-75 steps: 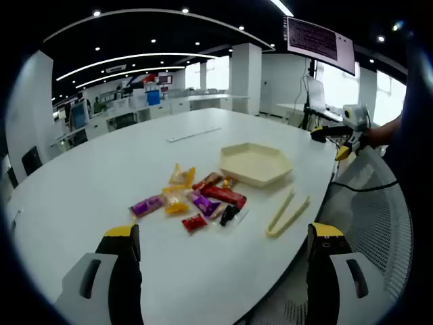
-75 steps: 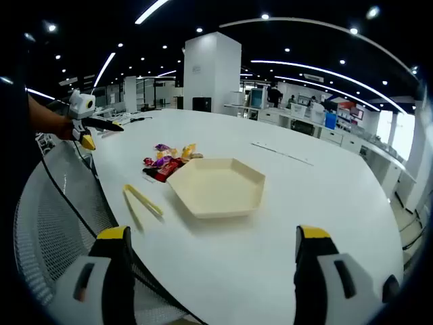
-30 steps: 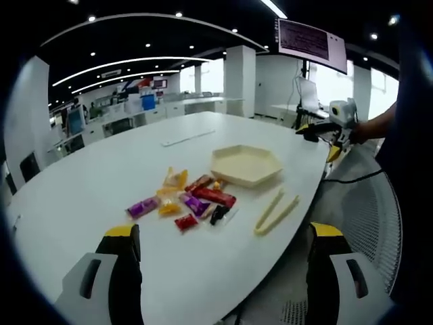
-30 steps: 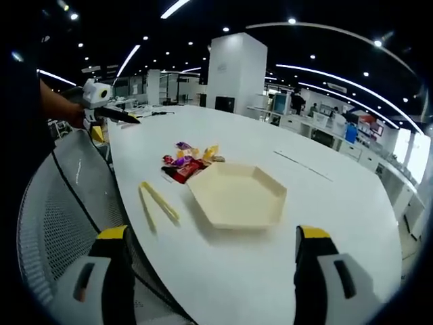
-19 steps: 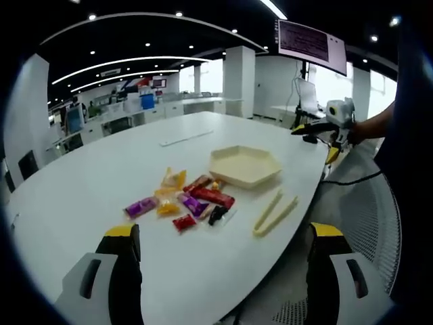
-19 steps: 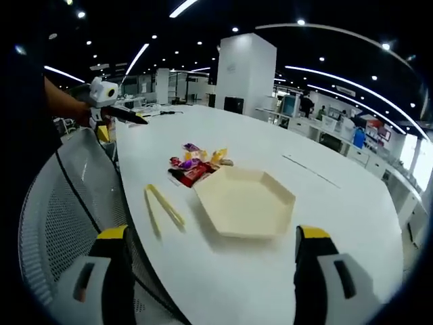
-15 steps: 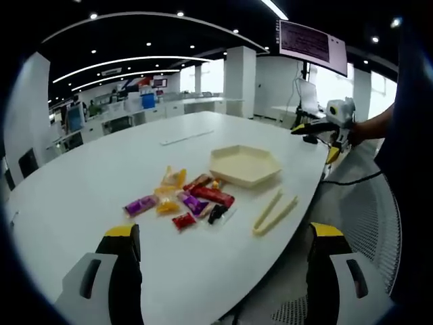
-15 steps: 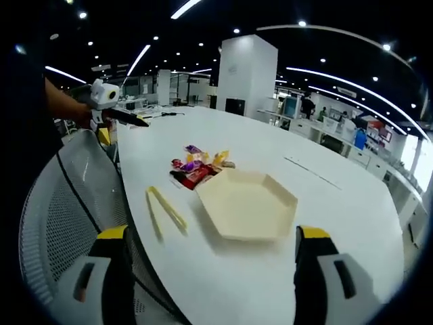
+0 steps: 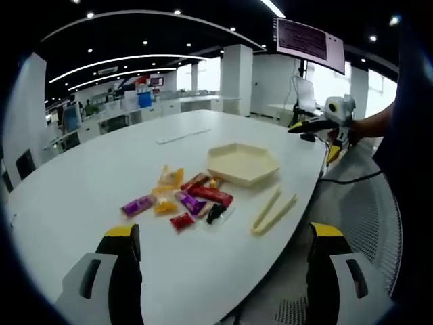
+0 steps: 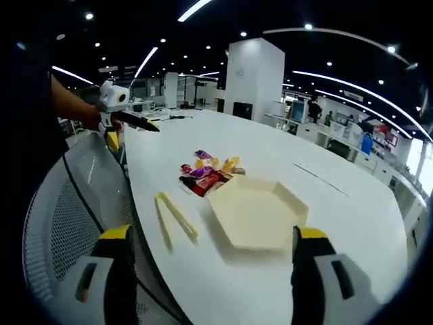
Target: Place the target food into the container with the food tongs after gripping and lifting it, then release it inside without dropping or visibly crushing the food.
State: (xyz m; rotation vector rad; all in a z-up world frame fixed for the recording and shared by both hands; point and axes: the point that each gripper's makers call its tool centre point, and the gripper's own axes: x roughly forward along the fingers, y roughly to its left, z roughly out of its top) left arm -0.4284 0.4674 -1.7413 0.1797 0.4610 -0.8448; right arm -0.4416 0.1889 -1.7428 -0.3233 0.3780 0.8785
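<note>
So I'm holding both grippers up off the big white table (image 9: 81, 183), which is smooth and glossy with a rounded edge. My left gripper (image 9: 216, 254) has its jaws spread wide, nothing between them, and the same goes for my right gripper (image 10: 211, 261), wide apart and empty. Jaws are grey plastic with yellow caps on the tips. The container (image 9: 242, 163) is a cream-coloured hexagonal tray with low sloped walls, matte looking, nothing inside it. The food tongs (image 9: 273, 211) are the same pale cream plastic, two long thin arms joined at one end, lying flat near the table edge just beside the tray. The food is a little heap of wrapped snacks (image 9: 184, 199), shiny crinkly wrappers in purple, yellow-orange, red and one dark one, scattered right next to the tray and apart from the tongs. In the right gripper view the tray (image 10: 258, 213) sits between the snack pile (image 10: 210, 173) and me, tongs (image 10: 174, 218) off to its left.
</note>
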